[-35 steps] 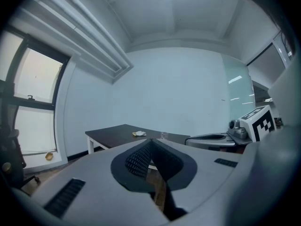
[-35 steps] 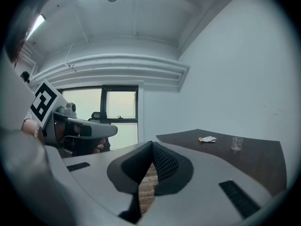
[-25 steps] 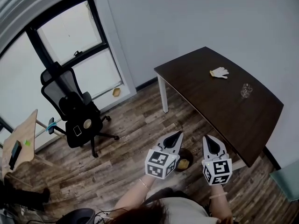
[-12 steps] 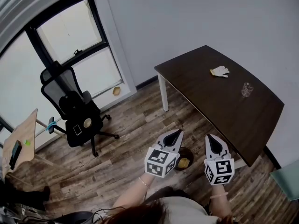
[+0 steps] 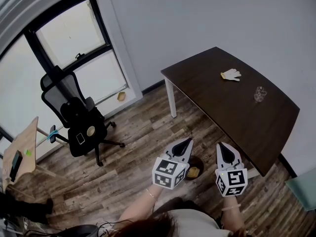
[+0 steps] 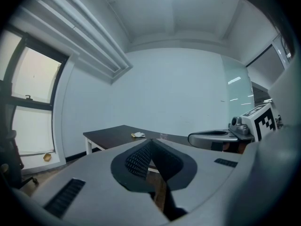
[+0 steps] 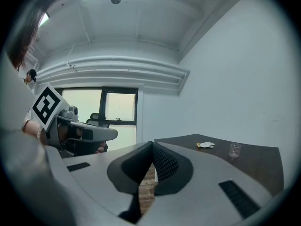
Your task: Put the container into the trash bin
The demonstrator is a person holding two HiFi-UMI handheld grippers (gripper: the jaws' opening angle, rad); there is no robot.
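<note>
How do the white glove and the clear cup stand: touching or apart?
Apart. The head view shows bare table between white glove and clear cup.

A dark table (image 5: pixel 232 112) stands on the wood floor (image 5: pixel 143 132), with a white glove (image 5: pixel 230 74) lying near its far edge. A black office chair (image 5: pixel 74 120) sits before the window (image 5: pixel 69 43). A light wooden desk (image 5: pixel 24 147) shows at far left.

no readable words, numbers or brand names anywhere; the only print is black-and-white square code patterns on the left gripper (image 5: pixel 185 142) and the right gripper (image 5: pixel 222 146)
</note>
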